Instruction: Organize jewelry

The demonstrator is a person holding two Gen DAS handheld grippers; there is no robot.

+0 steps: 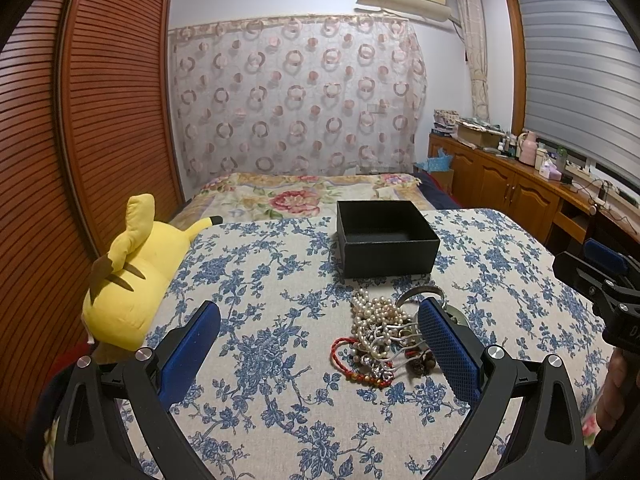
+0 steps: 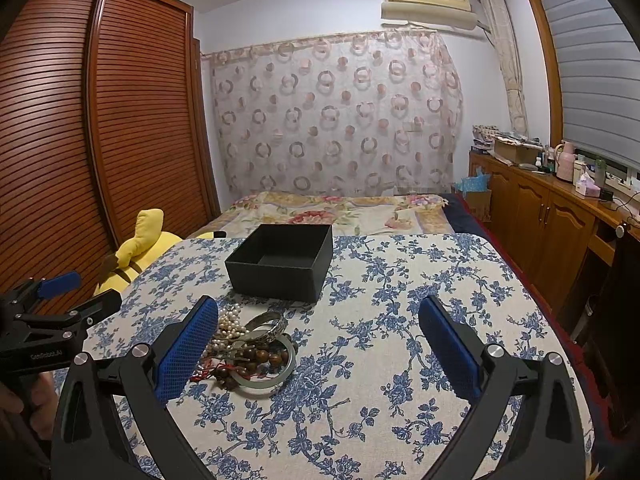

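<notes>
Both your grippers, left (image 1: pixel 320 344) and right (image 2: pixel 318 344), stand spread and empty; jewelry pile (image 1: pixel 384 340) lies between them, black box (image 1: pixel 386 238) just beyond.

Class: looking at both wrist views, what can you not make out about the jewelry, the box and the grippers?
- Jewelry pile: left view, right finger hides its right side; right view, left finger hides its left side.
- Pile: pieces too tangled to count.
- Black box: front wall hides the near floor.
- Right hand-held gripper: cut by the frame edge.
</notes>
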